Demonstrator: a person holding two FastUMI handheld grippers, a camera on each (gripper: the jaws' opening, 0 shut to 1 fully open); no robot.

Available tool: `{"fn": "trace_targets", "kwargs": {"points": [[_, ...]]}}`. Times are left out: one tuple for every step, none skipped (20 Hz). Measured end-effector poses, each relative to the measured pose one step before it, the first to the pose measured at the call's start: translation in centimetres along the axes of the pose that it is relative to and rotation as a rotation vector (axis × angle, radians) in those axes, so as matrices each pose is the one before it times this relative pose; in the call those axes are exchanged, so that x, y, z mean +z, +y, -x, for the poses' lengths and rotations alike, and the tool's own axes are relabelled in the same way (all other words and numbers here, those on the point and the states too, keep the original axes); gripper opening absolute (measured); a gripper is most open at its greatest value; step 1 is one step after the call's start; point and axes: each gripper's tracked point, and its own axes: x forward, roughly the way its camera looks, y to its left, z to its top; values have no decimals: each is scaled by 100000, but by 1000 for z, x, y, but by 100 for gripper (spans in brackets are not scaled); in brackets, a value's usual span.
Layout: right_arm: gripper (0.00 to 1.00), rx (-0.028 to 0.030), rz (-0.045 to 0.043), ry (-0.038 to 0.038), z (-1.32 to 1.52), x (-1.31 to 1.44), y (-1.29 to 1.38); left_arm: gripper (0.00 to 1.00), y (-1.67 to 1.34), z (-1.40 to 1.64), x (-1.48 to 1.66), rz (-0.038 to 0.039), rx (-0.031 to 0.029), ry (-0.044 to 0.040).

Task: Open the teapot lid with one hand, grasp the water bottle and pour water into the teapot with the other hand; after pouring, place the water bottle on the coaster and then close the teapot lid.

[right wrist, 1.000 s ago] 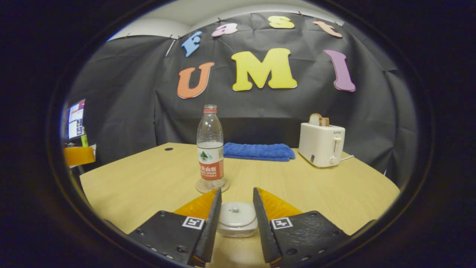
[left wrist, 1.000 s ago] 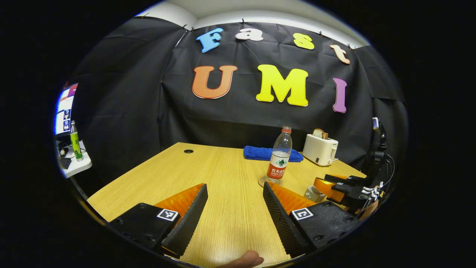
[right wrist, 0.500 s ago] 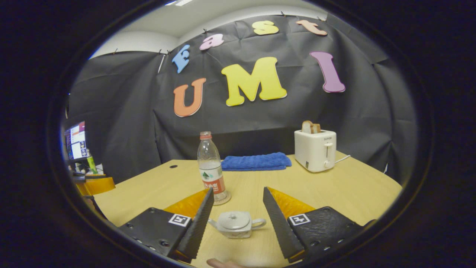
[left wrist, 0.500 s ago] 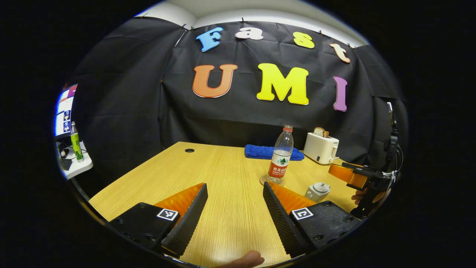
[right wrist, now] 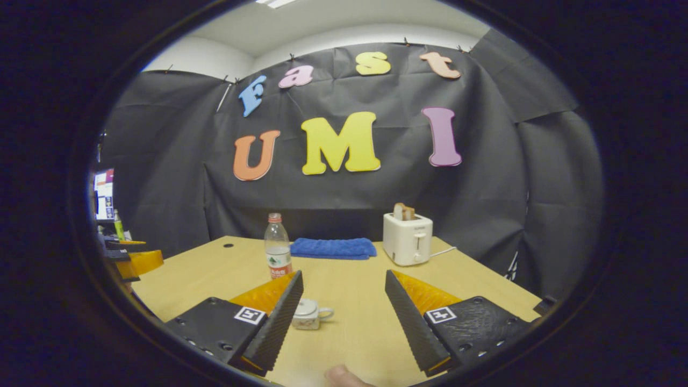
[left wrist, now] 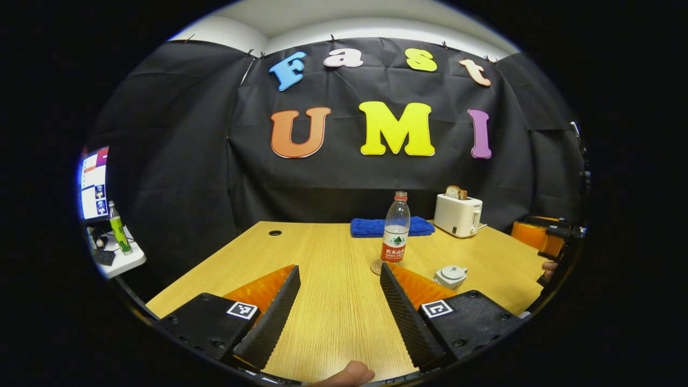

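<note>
At the far left of the left gripper view we see a screen [left wrist: 93,183] and a green bottle [left wrist: 119,235] on a side shelf; our left tongs [left wrist: 339,301] stand wide over the bare wood-grain surface [left wrist: 322,258]; the clear bottle [left wrist: 395,231] stands upright on the round coaster [left wrist: 379,267], partly hidden behind a finger; the blue towel [left wrist: 371,227] lies behind; the lidded teapot [left wrist: 450,276] sits just right; the white toaster [left wrist: 457,214] holds bread; the right tongs [right wrist: 344,306] gape wide, empty, the teapot half hidden by one finger.
</note>
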Motion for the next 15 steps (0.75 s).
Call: {"fn": "trace_targets", "kwargs": {"points": [[92, -646, 351, -731, 782, 114, -543, 95, -314, 128, 124, -345, -177, -178], [92, -504, 1002, -791, 734, 96, -462, 94, -316, 25, -21, 554, -488, 175], [92, -589, 1028, 166, 625, -177, -549, 95, -459, 86, 7, 1053, -1201, 298], [92, -366, 622, 328, 522, -304, -417, 95, -557, 154, 10, 1199, -1009, 112], [92, -147, 749, 140, 598, -427, -348, 95, -439, 172, 54, 672, -838, -71], [92, -411, 1051, 474, 370, -498, -354, 95, -384, 19, -74, 52, -804, 67], [93, -410, 866, 543, 301, -652, -336, 95, -316, -49, -81, -486, -235, 493], [92, 428, 575, 456, 277, -495, -114, 95, -158, -29, -177, -979, 118, 368], [92, 651, -82, -37, 190, -265, 82, 95, -48, 18, -102, -1045, 556, 0], [94, 24, 200, 127, -85, 7, -88, 94, -54, -73, -137, -502, 661, 2], [92, -480, 1088, 888, -89, -299, -334, 94, -243, -45, -79, -8, 62, 315], [92, -604, 1283, -1041, 106, 169, -251, 94, -262, -50, -90, 582, -213, 145], [93, -423, 959, -1735, 198, 566, -88, 94, -243, -29, -8, 742, -218, -190], [93, 33, 929, -822, 47, 200, 22, 94, -204, -38, -70, 522, -290, 21], [93, 156, 256, -630, -34, -58, 119, 95, -242, -43, -163, -44, -375, 165]]}}
